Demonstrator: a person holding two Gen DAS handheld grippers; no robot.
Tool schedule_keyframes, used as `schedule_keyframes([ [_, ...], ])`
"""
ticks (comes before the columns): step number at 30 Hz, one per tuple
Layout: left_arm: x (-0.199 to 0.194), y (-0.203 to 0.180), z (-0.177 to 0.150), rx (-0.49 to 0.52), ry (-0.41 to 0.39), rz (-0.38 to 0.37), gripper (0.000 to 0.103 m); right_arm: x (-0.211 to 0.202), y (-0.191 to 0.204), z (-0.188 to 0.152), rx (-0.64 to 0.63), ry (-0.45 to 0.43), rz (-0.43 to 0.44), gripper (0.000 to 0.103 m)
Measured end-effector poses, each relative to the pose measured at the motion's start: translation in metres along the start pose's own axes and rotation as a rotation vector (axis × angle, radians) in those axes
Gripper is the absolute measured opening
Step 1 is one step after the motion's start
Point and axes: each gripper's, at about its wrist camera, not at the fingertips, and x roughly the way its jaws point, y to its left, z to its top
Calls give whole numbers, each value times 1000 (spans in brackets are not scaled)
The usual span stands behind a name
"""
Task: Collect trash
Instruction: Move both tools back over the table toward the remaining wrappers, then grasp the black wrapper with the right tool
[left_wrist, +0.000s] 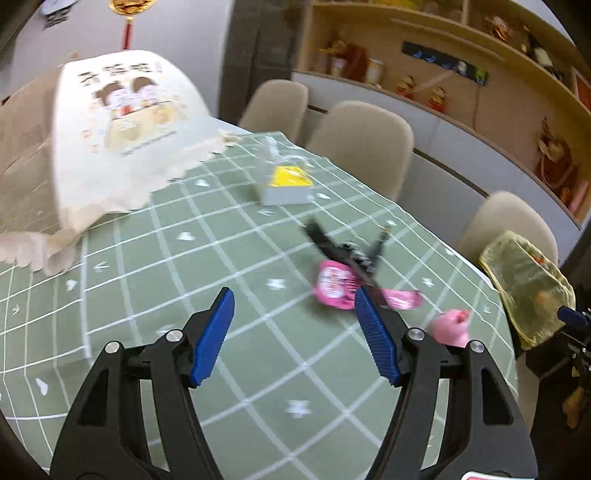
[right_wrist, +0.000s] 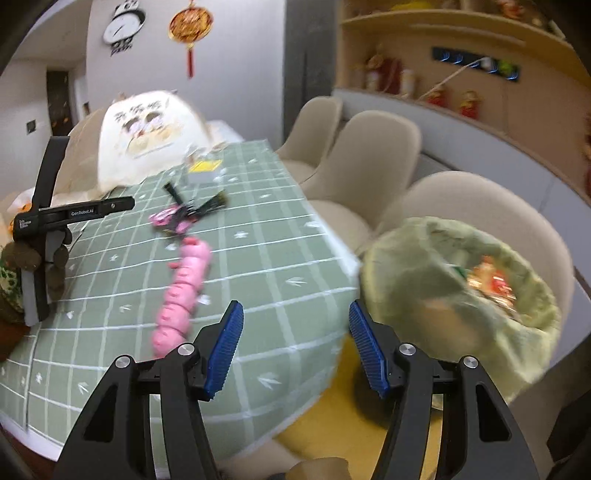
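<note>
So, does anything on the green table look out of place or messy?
Yes. A pink wrapper and a black brush lie tangled mid-table, a pink segmented toy is nearby, and a clear packet with a yellow card sits further back.

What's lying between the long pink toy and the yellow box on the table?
A pink wrapper with a black brush-like thing across it lies between the pink toy and yellow box, clearest in the right wrist view.

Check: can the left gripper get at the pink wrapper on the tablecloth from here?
Probably yes. The left gripper is open and empty, the pink wrapper lies just ahead, though a black clip overlaps its far edge.
</note>
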Motion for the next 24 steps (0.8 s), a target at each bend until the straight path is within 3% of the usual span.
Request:
schedule_keyframes([
  [8, -7, 36, -4, -107, -70, 100, 64, 56, 72, 42, -61, 50, 45, 56],
  [14, -2, 47, -5, -155, -33, 89, 64, 118, 112, 93, -146, 87, 2, 56],
  [18, 0, 44, -7, -139, -22, 79, 64, 171, 112, 123, -32, 161, 78, 56],
  [22, 1, 42, -8, -131, -12, 71, 64, 222, 98, 134, 135, 310, 150, 56],
  [24, 1, 41, -8, -128, -9, 68, 64, 222, 93, 134, 170, 288, 169, 53],
])
